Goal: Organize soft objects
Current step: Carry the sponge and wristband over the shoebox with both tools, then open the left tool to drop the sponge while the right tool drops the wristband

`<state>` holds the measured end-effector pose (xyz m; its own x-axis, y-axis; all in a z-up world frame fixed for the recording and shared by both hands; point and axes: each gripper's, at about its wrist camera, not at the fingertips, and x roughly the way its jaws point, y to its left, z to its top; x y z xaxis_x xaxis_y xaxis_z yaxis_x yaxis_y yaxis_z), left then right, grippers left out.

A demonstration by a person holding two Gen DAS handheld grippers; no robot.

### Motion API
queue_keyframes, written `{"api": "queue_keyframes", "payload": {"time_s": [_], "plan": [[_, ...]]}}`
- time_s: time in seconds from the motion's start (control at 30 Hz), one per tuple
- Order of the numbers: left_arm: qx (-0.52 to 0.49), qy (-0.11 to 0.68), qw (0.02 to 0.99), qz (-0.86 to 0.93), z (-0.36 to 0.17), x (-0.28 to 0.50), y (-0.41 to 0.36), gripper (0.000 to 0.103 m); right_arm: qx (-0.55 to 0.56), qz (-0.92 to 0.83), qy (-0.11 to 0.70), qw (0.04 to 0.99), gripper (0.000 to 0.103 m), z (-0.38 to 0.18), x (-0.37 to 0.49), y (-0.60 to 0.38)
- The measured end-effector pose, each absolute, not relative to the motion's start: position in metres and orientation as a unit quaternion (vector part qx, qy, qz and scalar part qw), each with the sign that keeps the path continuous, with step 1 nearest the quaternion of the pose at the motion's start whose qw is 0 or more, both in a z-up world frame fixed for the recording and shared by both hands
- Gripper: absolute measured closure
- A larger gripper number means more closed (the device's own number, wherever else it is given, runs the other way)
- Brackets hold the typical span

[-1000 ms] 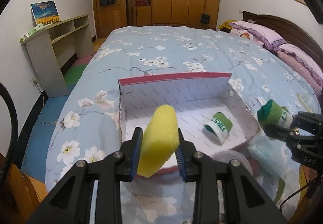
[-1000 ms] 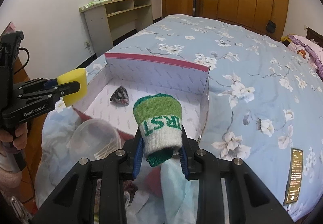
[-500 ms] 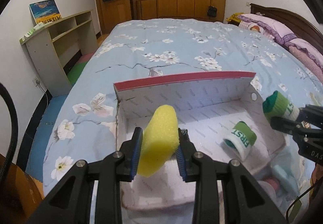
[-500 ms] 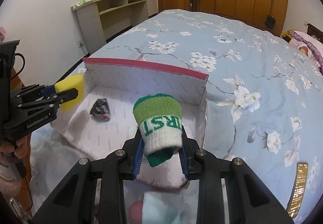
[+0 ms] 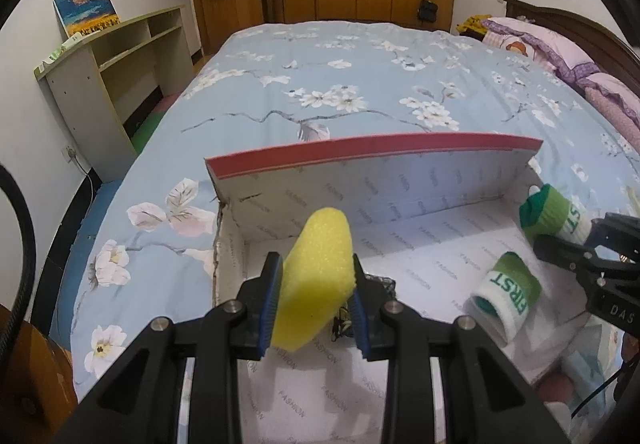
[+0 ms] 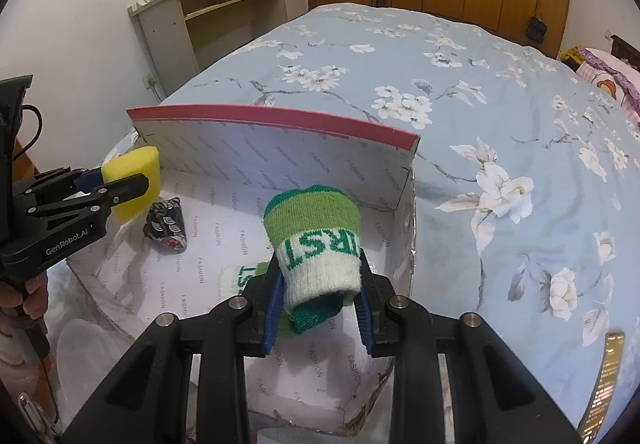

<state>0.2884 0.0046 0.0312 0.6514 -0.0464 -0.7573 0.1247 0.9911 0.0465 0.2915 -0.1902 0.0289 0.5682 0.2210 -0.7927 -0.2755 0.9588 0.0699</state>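
Observation:
My left gripper (image 5: 314, 304) is shut on a yellow sponge (image 5: 318, 272) and holds it over the left part of a white box with a red rim (image 5: 372, 152). My right gripper (image 6: 320, 300) is shut on a rolled green and white sock (image 6: 316, 240) above the box's right part (image 6: 276, 116). A second green and white sock (image 5: 506, 292) lies on the box floor, partly hidden in the right wrist view (image 6: 240, 278). A small dark patterned pouch (image 6: 166, 224) lies on the floor near the sponge (image 6: 130, 180). The right gripper also shows in the left wrist view (image 5: 568, 244).
The box sits on a bed with a blue floral cover (image 5: 360, 84). A clear plastic container (image 6: 84, 344) lies in front of the box at the left. A phone (image 6: 604, 384) lies on the bed at the right. A shelf unit (image 5: 112, 76) stands by the left wall.
Both grippers have moved forward over the box with their loads still held. The box now fills more of both views, and the dark pouch has come into view near the sponge.

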Motion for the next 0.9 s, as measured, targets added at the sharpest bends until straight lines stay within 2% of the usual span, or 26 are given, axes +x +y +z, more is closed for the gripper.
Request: {"api": "queue_keyframes", "payload": {"time_s": [0.1, 0.37, 0.57, 0.77, 0.9], "plan": [[0.047, 0.418, 0.906, -0.053, 0.027, 0.291, 0.003, 0.07, -0.033, 0.143, 0.441, 0.885, 0.071, 0.028, 0.292, -0.19], [0.048, 0.416, 0.906, -0.059, 0.029, 0.289, 0.0, 0.048, -0.037, 0.151, 0.436, 0.886, 0.068, 0.032, 0.29, -0.184], [0.051, 0.411, 0.909, -0.055, 0.034, 0.286, 0.0, 0.039, -0.041, 0.152, 0.431, 0.889, 0.062, 0.036, 0.287, -0.18], [0.058, 0.408, 0.91, -0.048, 0.037, 0.283, -0.001, 0.039, -0.046, 0.152, 0.427, 0.89, 0.06, 0.041, 0.284, -0.178], [0.06, 0.407, 0.91, -0.046, 0.038, 0.281, 0.0, 0.038, -0.045, 0.151, 0.423, 0.892, 0.053, 0.044, 0.282, -0.179]]}}
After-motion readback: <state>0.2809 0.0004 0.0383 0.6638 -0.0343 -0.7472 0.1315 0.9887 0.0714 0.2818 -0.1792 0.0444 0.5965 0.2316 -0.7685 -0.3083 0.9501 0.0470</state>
